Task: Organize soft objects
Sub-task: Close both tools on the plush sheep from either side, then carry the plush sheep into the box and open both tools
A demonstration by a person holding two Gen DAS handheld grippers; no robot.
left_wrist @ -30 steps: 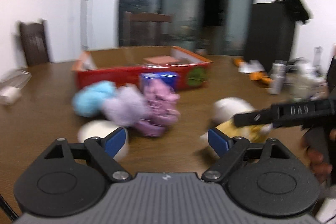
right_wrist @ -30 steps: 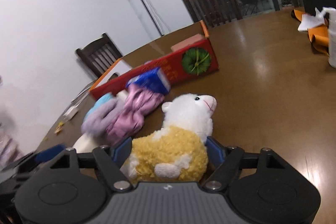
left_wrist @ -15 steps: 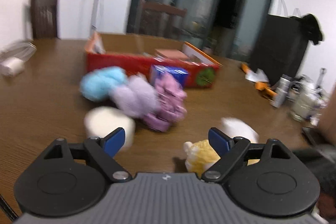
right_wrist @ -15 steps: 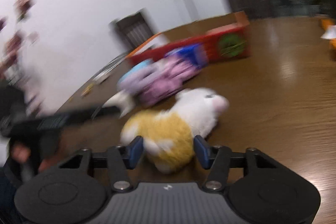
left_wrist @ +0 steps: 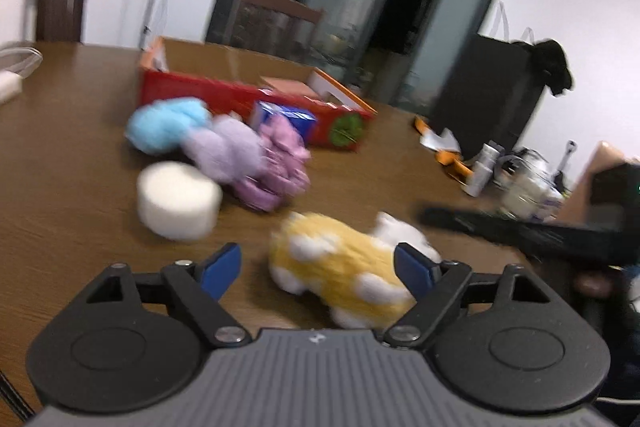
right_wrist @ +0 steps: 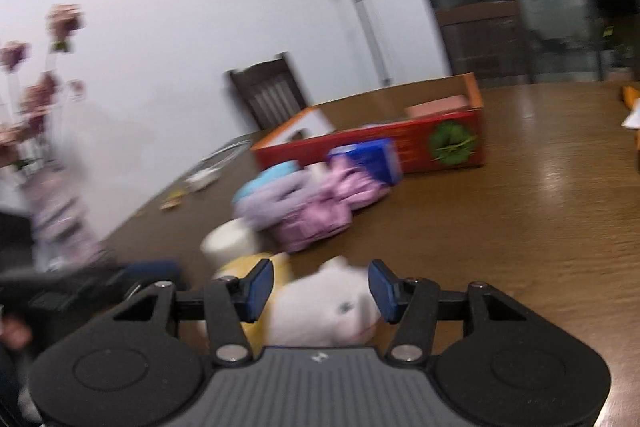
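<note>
Both wide open: the left gripper straddles the plush lamb's yellow body, the right gripper its head; close squarely mid-body.

Colours and patterns of the objects before you.

You see a plush lamb with a yellow body, white patches and a white head; a white cylinder; a light blue fluffy item; a lilac fluffy item; and pink fabric. The box is red with orange rims and a green round motif; the packet is blue. Your fingers carry blue pads. The tabletop is brown wood grain.
</note>
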